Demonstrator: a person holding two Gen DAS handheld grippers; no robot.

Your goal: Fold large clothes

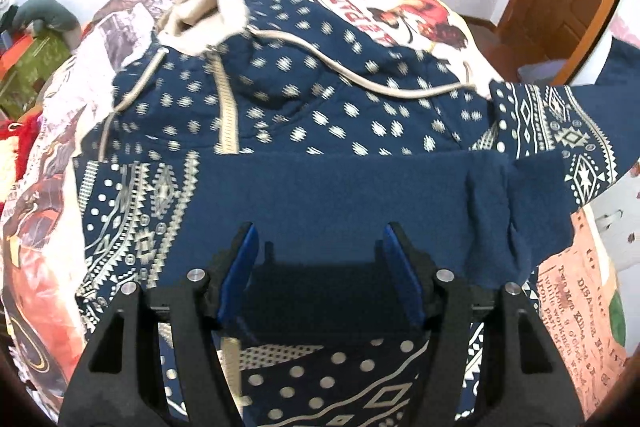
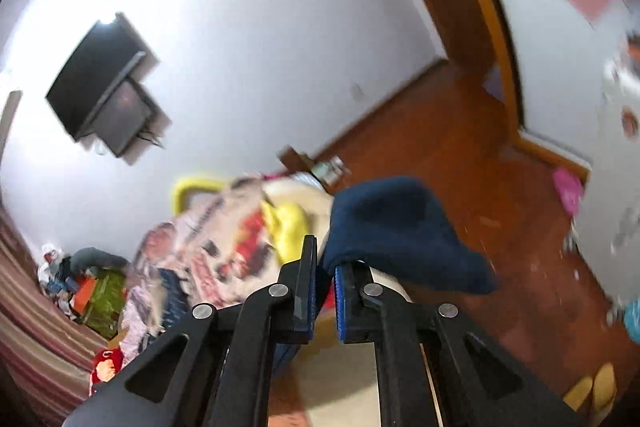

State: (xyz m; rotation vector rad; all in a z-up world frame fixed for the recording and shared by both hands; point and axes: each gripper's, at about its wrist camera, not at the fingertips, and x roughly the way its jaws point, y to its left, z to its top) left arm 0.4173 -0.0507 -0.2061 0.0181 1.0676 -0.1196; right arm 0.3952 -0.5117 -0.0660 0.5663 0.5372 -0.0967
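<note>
Pinching the navy hoodie (image 2: 404, 227) fabric, my right gripper (image 2: 325, 279) is clamped; my left gripper (image 1: 318, 259) hangs half-open over the bedspread (image 1: 52, 155), holding nothing.

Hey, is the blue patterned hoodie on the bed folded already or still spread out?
Partly folded: the hoodie lies across the bed with a plain navy flap turned over its front.
</note>
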